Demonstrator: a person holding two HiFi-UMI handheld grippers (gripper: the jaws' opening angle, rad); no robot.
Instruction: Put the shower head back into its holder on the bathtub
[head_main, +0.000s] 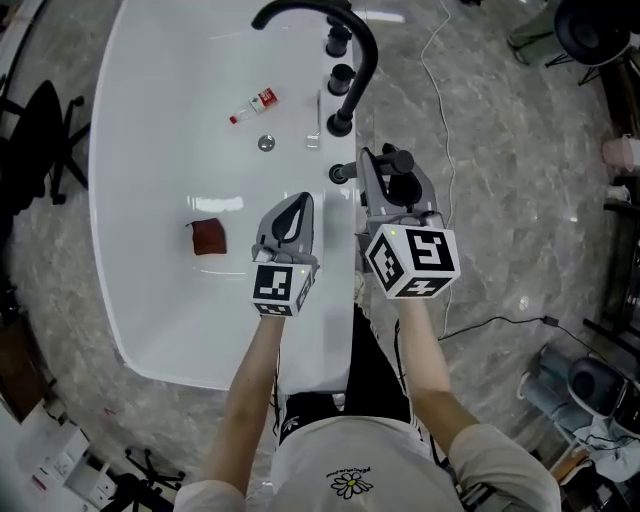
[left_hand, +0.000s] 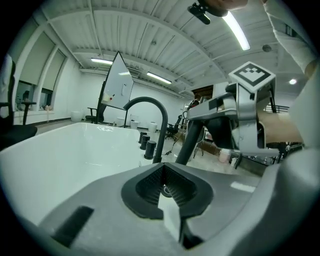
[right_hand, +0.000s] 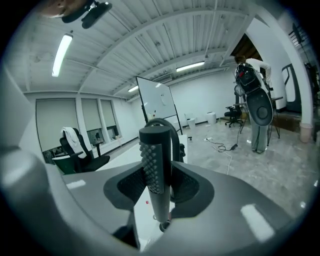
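**A:** Where is the shower head (right_hand: 154, 165)?

**B:** It stands upright between the jaws of the right gripper (right_hand: 160, 190). The pads press on its lower shaft from both sides, and its nubbed face turns toward that gripper's camera. So those jaws are held fairly wide, clamped on the handle.

**A:** And where is that over the bathtub (head_main: 160, 150)?

**B:** At the tub's right rim, just to the near side of the black arched faucet (head_main: 340, 30). From the head view, the gripper and shower head hover just right of a small black fitting (head_main: 340, 173) on the rim. It looks like the holder. The shower head is not seated in it.

**A:** What about the left gripper (left_hand: 165, 187)?

**B:** Its jaws are pressed together with nothing between them. It sits over the tub's right side, left of the right gripper, pointing toward the far end.

**A:** Is there anything inside the tub?

**B:** A small bottle (head_main: 254, 105) with a red label lies on its side toward the far end. A round drain (head_main: 266, 143) is just on the near side of it. Farther left and nearer, a dark red cloth (head_main: 208, 238) lies well apart from both grippers.

**A:** And on the rim?

**B:** Two black knobs (head_main: 340, 60) stand on the far side of the faucet's base.
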